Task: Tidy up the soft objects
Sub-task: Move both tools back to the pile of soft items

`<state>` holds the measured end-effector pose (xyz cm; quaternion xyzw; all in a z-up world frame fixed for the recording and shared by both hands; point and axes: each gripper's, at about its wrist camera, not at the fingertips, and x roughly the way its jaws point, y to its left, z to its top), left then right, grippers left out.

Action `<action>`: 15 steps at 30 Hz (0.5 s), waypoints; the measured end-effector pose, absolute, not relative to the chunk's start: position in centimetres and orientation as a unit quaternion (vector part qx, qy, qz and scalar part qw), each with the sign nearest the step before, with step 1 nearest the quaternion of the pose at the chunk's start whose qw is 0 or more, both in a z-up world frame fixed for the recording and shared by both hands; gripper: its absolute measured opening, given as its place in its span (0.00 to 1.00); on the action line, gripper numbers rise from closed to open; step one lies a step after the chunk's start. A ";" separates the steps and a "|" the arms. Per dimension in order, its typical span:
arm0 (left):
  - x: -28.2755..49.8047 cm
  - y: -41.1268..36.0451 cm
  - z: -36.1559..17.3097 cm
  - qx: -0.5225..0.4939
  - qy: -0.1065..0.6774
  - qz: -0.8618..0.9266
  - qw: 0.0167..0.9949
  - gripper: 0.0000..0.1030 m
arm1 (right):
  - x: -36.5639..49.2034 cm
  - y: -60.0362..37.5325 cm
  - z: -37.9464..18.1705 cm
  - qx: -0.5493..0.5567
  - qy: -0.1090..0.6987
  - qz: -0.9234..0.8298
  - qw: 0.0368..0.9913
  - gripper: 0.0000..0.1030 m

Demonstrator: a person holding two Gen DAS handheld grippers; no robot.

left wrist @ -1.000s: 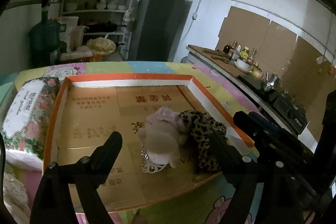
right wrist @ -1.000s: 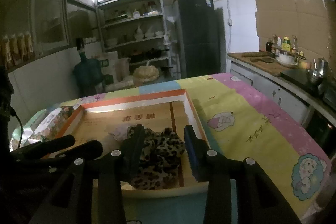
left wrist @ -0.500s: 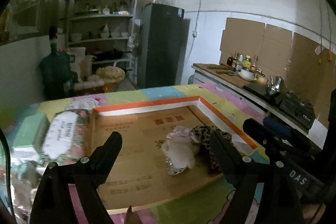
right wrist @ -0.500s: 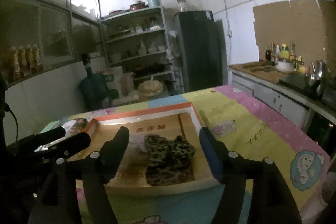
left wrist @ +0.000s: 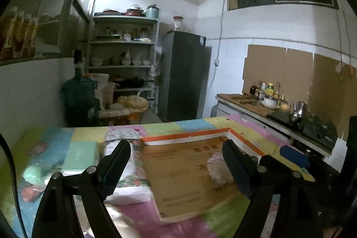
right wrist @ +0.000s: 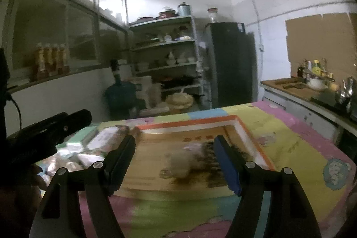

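Left black two-finger gripper (left wrist: 176, 167) held level, jaws spread wide, empty. Right black two-finger gripper (right wrist: 175, 165) likewise wide, empty.

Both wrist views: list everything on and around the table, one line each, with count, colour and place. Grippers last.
cardboard tray: one, brown with orange-and-white rim, on the table.
pale soft item: one, whitish-pink, inside the tray.
leopard-print cloth: one, brown-black, in the tray touching the pale item's right side.
tissue packs: a few, green and floral, left of the tray; exact count blurred.
tablecloth: one, pastel patchwork, covering the table.
fridge: one, dark, back wall.
left gripper: black, open, empty.
right gripper: black, open, empty.
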<state>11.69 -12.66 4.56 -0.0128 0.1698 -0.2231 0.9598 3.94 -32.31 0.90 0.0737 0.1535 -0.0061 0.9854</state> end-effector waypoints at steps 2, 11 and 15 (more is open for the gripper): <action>11.5 -11.3 4.8 -0.016 0.164 -0.212 0.963 0.82 | 3.8 -31.0 1.1 0.071 0.151 0.007 0.986 0.72; 11.3 -4.9 4.5 -0.027 0.157 -0.160 0.974 0.82 | 4.4 -25.0 1.4 0.056 0.157 0.069 0.984 0.72; 11.4 -1.5 3.6 -0.034 0.164 -0.135 0.977 0.82 | 5.0 -22.3 0.9 0.044 0.166 0.099 0.980 0.72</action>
